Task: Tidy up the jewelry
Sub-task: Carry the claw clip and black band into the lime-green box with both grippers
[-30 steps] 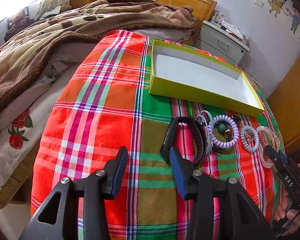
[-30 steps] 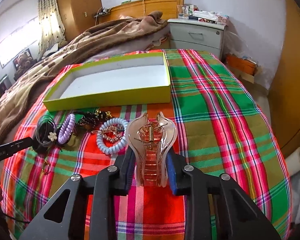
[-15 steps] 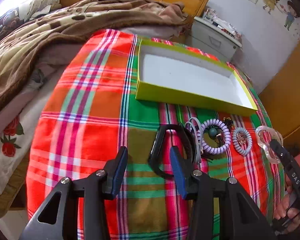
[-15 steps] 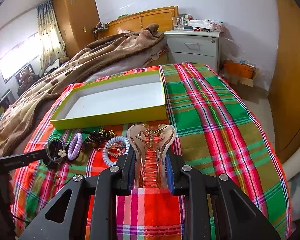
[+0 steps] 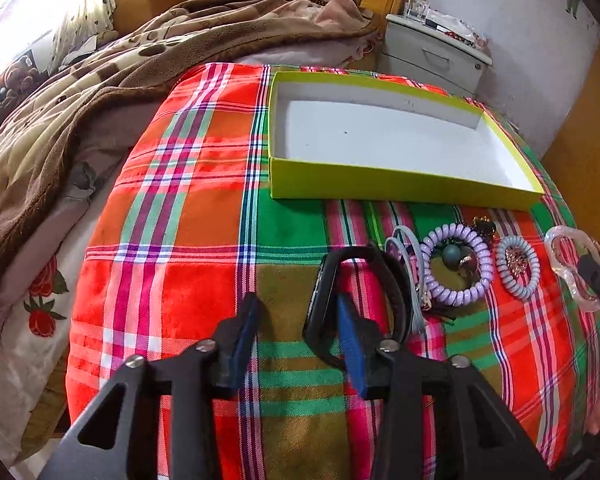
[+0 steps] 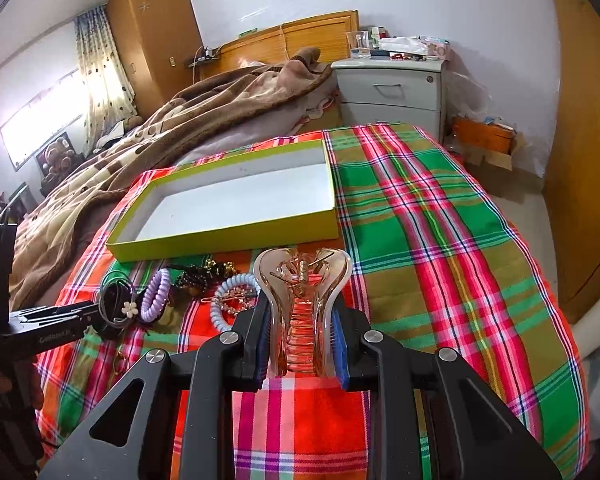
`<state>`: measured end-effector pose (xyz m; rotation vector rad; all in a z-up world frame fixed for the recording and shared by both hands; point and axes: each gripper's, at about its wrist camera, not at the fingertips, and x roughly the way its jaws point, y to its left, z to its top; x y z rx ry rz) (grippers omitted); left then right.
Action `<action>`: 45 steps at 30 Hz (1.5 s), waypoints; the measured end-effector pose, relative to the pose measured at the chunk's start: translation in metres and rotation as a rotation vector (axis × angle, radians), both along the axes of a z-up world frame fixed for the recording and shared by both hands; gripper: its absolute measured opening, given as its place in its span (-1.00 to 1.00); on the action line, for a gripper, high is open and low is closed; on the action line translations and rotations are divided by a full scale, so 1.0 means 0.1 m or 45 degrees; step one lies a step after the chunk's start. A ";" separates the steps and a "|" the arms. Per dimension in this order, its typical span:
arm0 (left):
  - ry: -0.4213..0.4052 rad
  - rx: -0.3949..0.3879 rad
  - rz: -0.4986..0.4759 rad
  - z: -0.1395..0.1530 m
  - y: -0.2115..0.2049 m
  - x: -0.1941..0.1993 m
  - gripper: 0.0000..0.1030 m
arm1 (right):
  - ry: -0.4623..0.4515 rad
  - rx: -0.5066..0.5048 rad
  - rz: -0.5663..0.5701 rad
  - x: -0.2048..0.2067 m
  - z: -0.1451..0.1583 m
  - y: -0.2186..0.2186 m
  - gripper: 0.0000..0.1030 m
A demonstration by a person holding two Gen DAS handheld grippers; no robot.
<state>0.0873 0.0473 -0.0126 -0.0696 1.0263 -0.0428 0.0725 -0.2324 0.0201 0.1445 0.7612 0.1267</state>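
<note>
The right gripper (image 6: 302, 334) has its fingers closed on a translucent pink claw hair clip (image 6: 302, 304), held upright, spring end toward the far side, above the plaid cloth (image 6: 440, 240). The left gripper (image 5: 296, 336) has its fingers parted with nothing clamped; its right finger (image 5: 350, 344) sits inside the loop of a black wristband (image 5: 360, 292) lying on the cloth, the band's left side between the two fingers. Just right of the wristband lie thin pale hair ties (image 5: 404, 248), then a lilac spiral hair tie (image 5: 456, 268) ringing a dark beaded item, then a pale blue spiral hair tie (image 5: 517, 267) with a rhinestone clip inside it. A shallow yellow-green box (image 5: 400, 186) with a white interior stands on the cloth on the far side of this row, nothing inside it. Further off are a brown blanket (image 5: 100, 80) on the bed to the left and a grey nightstand (image 6: 392, 88) at the far wall.
</note>
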 end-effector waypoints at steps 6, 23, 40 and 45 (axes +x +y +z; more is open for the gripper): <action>0.007 -0.039 -0.020 0.01 -0.01 0.00 -0.67 | -0.002 0.006 0.009 0.01 0.00 0.02 -0.49; -0.072 -0.029 0.052 0.26 0.22 -0.08 -0.75 | -0.061 0.002 0.016 -0.01 0.17 0.08 -0.49; -0.157 -0.108 -0.011 0.62 0.13 0.48 -0.75 | -0.082 0.063 0.070 0.76 0.42 0.08 -0.49; -0.150 -0.113 -0.021 0.58 0.08 0.76 -0.75 | -0.046 0.068 0.074 1.05 0.34 0.09 -0.49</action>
